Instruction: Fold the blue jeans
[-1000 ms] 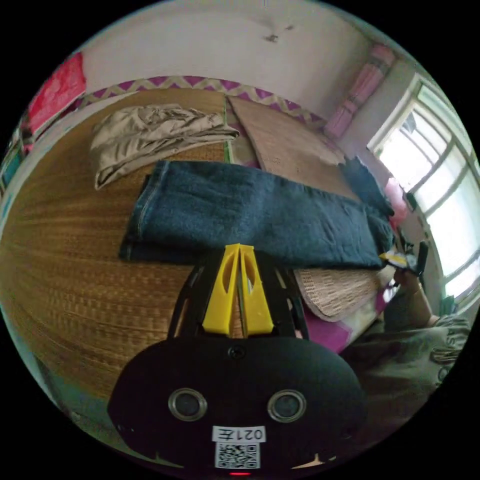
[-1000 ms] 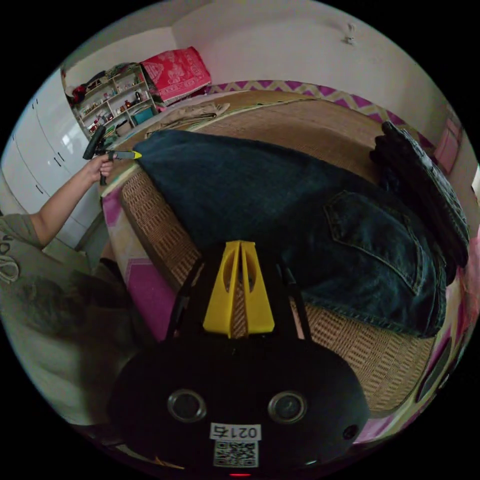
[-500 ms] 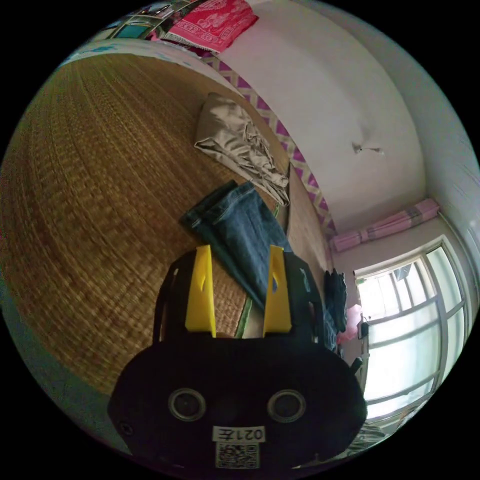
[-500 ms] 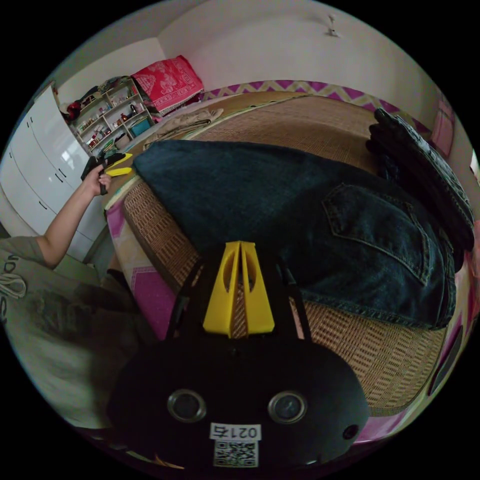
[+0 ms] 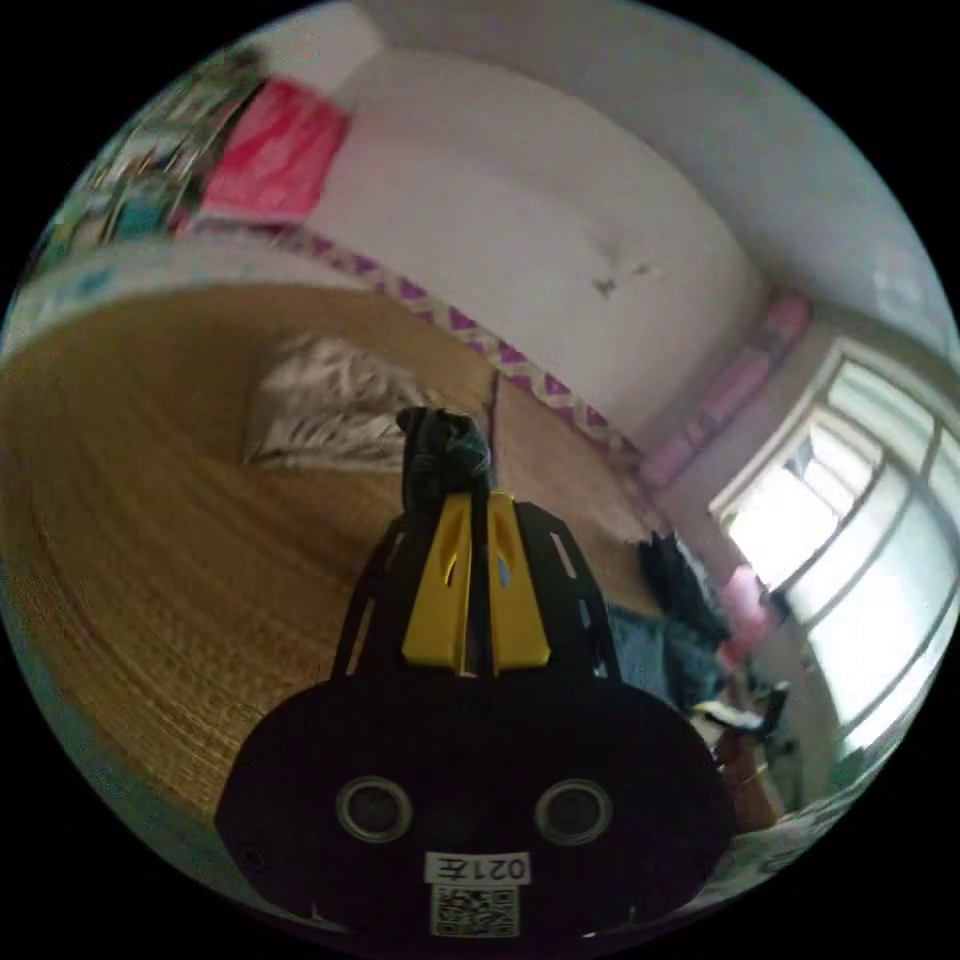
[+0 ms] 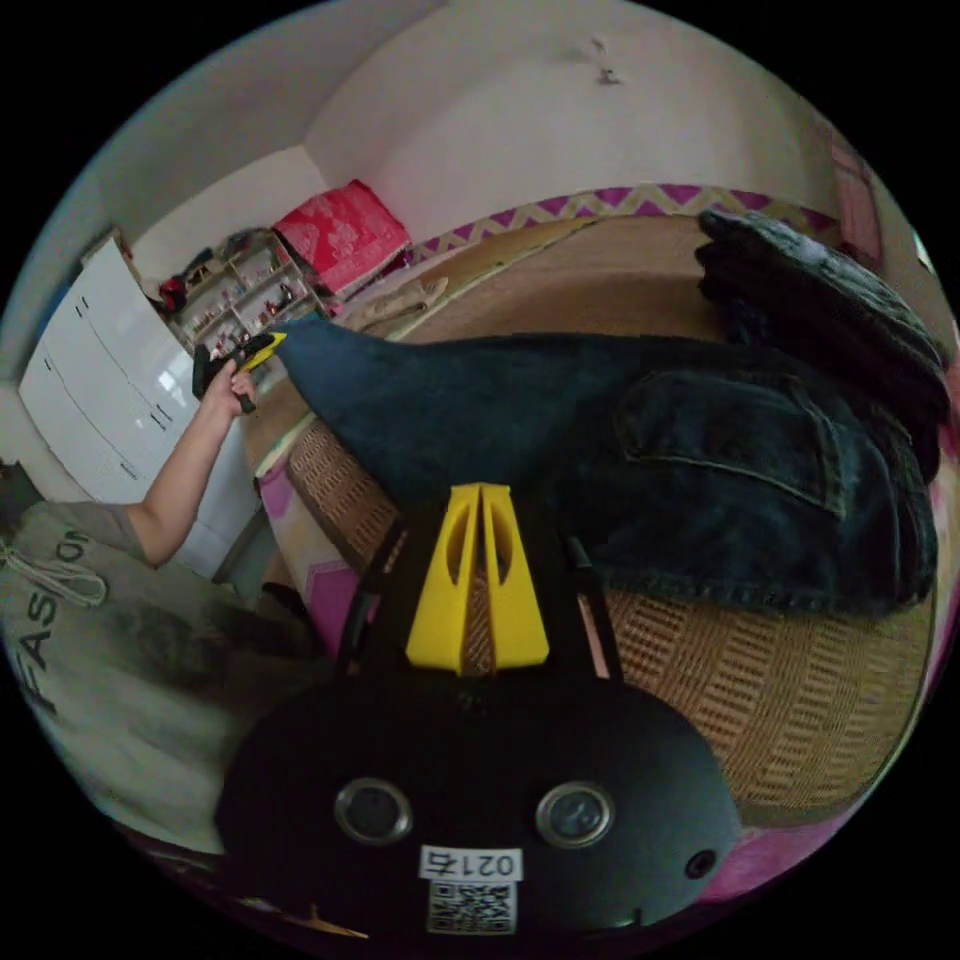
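A beige garment (image 5: 320,415) lies on the woven mat (image 5: 150,560) beyond the left gripper (image 5: 478,510). A stack of dark clothes (image 6: 820,300) sits just behind the blue jeans (image 6: 640,450), which lie across the mat at the bed's near edge. The left gripper is clenched on the jeans' leg end, lifted off the mat; the person's hand (image 6: 225,385) holds it. The right gripper (image 6: 478,500) is closed on nothing, hovering over the jeans' near edge. White cabinets (image 6: 110,370) and shelves stand beyond. The left gripper view is motion-blurred.
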Available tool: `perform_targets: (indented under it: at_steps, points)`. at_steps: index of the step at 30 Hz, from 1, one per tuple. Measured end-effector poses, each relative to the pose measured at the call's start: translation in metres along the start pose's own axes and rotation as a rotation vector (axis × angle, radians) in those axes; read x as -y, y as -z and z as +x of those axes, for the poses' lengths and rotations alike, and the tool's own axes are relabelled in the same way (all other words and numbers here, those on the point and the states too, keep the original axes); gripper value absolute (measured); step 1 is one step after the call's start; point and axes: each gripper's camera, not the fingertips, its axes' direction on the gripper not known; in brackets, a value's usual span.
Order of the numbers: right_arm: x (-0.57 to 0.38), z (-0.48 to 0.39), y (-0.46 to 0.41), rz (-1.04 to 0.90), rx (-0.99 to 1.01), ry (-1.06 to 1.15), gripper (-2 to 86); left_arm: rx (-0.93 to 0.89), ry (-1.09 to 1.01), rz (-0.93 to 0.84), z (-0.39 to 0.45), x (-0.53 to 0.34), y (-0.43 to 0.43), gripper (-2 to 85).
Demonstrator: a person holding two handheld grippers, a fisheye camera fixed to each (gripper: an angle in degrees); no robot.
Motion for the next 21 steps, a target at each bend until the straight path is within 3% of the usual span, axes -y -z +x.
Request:
perform_targets:
  at_steps: [5, 8, 12, 14, 21]
  points:
    - [-0.054, 0.032, 0.076, 0.198, 0.005, -0.133, -0.6, 0.129, -0.649, 0.023, 0.233, -0.038, -0.006, -0.7]
    - [-0.085, 0.041, 0.100, 0.241, -0.008, -0.171, -0.6, 0.077, -0.844, -0.055, 0.325, -0.087, -0.046, -0.5]
    - [-0.116, 0.048, 0.119, 0.252, -0.013, -0.197, -0.6, 0.022, -0.945, -0.284, 0.390, -0.156, -0.128, -0.2]
    - [-0.134, 0.057, 0.128, 0.255, -0.001, -0.222, -0.6, 0.093, -0.999, -0.510, 0.406, -0.208, -0.192, -0.3]
    - [-0.164, 0.084, 0.146, 0.250, 0.021, -0.262, -0.5, 0.087, -0.996, -0.445, 0.435, -0.224, -0.186, 0.2]
